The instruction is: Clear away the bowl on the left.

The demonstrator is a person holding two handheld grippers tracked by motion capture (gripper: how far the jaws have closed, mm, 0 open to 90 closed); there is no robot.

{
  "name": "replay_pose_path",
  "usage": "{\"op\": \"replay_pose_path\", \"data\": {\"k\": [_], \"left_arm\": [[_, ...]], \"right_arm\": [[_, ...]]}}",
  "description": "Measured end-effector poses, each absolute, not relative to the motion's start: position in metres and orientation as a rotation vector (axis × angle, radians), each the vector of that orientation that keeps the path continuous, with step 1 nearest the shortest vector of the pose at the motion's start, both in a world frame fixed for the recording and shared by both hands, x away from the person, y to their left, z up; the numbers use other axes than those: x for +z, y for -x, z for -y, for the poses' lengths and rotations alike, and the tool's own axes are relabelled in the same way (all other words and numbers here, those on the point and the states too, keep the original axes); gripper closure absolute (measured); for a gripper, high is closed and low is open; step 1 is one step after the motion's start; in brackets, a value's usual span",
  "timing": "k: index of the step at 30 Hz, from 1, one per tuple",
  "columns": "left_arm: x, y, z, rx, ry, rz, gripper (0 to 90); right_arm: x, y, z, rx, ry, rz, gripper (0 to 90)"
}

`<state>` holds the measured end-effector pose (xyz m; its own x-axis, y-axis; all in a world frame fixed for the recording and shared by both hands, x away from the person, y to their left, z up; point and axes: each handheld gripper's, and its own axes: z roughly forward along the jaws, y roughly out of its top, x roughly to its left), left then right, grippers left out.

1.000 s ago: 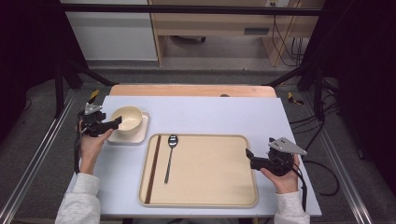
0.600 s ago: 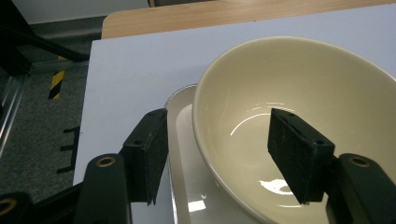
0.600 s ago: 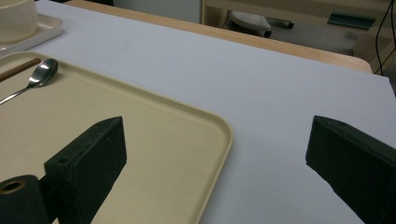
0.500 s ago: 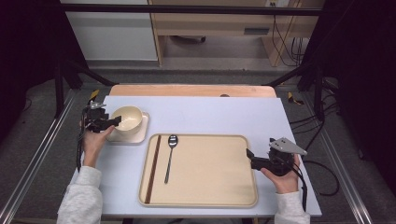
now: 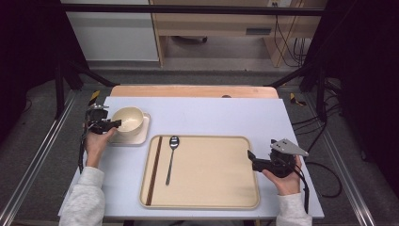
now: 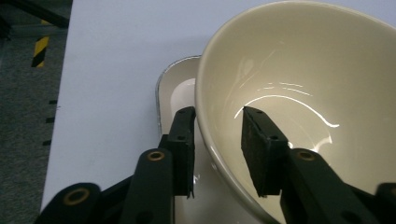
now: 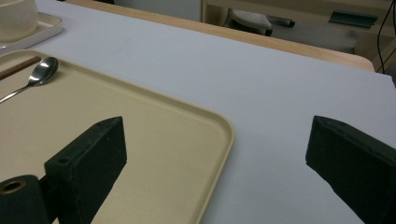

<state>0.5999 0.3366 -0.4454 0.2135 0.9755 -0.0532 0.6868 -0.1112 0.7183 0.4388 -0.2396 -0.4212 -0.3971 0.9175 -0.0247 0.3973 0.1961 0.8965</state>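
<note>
High view. Left gripper (image 5: 114, 124) sits at the table's (image 5: 211, 115) 9 o'clock edge, held in the person's left hand (image 5: 96, 141), jaws pointing toward 3 o'clock and straddling the near-left rim of the cream bowl (image 5: 127, 120). The bowl stands upright on a small cream plate (image 5: 141, 134), just off the 10 o'clock corner of the big tan tray (image 5: 211, 172). A spoon (image 5: 171, 157) lies in the tray's left part, bowl end toward 12 o'clock, with a pair of dark chopsticks (image 5: 154, 169) parallel to it at its 9 o'clock side. Right gripper (image 5: 249, 155) rests at the tray's 3 o'clock edge in the right hand (image 5: 284, 179), pointing toward 9 o'clock.

Left gripper view. Bowl wall (image 6: 299, 93) passes between the jaws: one pad outside over the plate (image 6: 180, 88), one inside the bowl. Jaws have just been closing on the rim; a narrow gap shows at the inner pad, and firm contact cannot be told.

Right gripper view. Jaws spread wide, nothing between the pads. One hangs over the tray (image 7: 154, 140), the other over bare table (image 7: 280, 93). Spoon (image 7: 39, 72) and a chopstick tip (image 7: 18, 67) lie toward 10 o'clock.
</note>
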Motion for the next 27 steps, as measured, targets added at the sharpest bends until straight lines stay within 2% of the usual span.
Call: {"op": "replay_pose_path", "data": {"k": [7,13,18,27], "left_arm": [[-0.442,-0.604,-0.334,0.604,-1.861,-1.606,77.3],[-0.442,-0.604,-0.334,0.597,-1.821,-1.627,81.4],[-0.438,-0.602,-0.333,0.594,-1.794,-1.598,82.9],[-0.428,-0.592,-0.329,0.672,-1.79,-1.568,82.1]], "right_arm": [[-0.421,-0.439,0.24,1.157,-1.222,-1.894,5.5],[-0.421,-0.439,0.24,1.153,-1.226,-1.892,5.6],[-0.422,-0.439,0.239,1.152,-1.225,-1.894,5.6],[-0.421,-0.439,0.24,1.156,-1.229,-1.889,5.6]]}}
